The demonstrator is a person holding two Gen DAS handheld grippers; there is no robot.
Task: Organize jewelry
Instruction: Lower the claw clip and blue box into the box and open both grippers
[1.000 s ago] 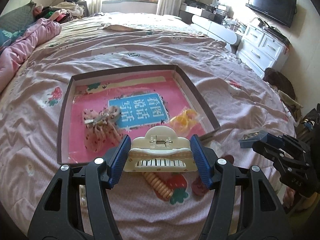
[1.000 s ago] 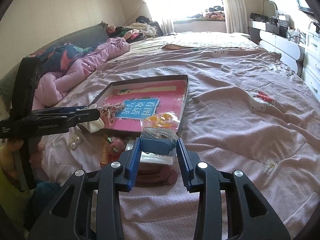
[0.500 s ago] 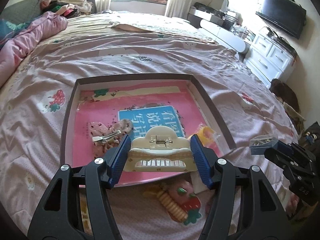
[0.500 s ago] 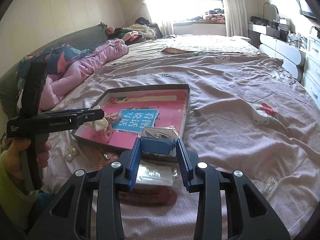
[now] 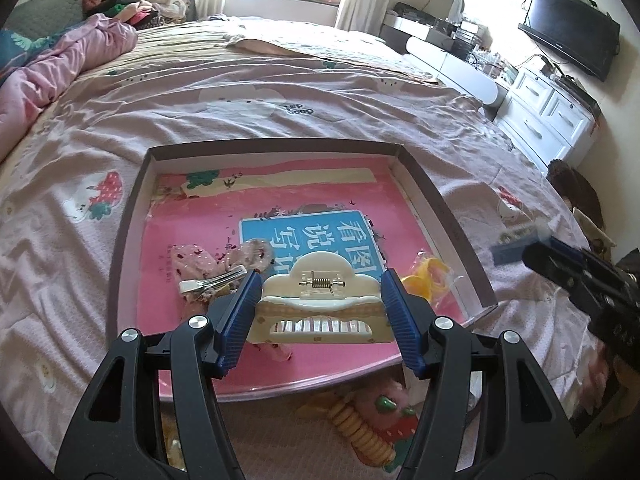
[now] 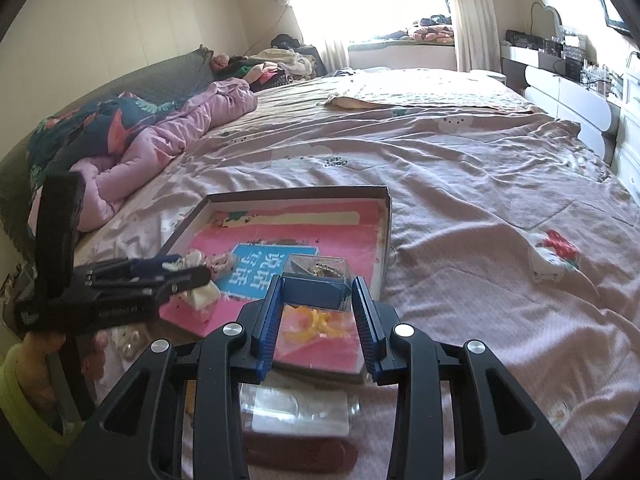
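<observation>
Since a second ago: both grippers have been carried forward over the tray, whose near edge is now passed under the left fingers.
Left gripper: half open, and clamped from both sides on a cream claw hair clip; the clip is held above the near half of the tray.
Right gripper: narrowly open, and closed on a small blue box with a clear lid; jewelry can be made out inside it, too small to be told apart.
Box position: held over the tray's near right corner, not touching the tray floor as far as can be seen.
Tray: a shallow dark-rimmed tray with a pink printed floor, laid on the bedspread.
Inside the tray: a pink fabric bow with a metal clip is seen toward the near left, and a yellow piece in a clear bag lies against the right wall.
Outside the tray: a strawberry hair clip is left on the bedspread just beyond the near edge; a clear flat packet lies there too.
</observation>
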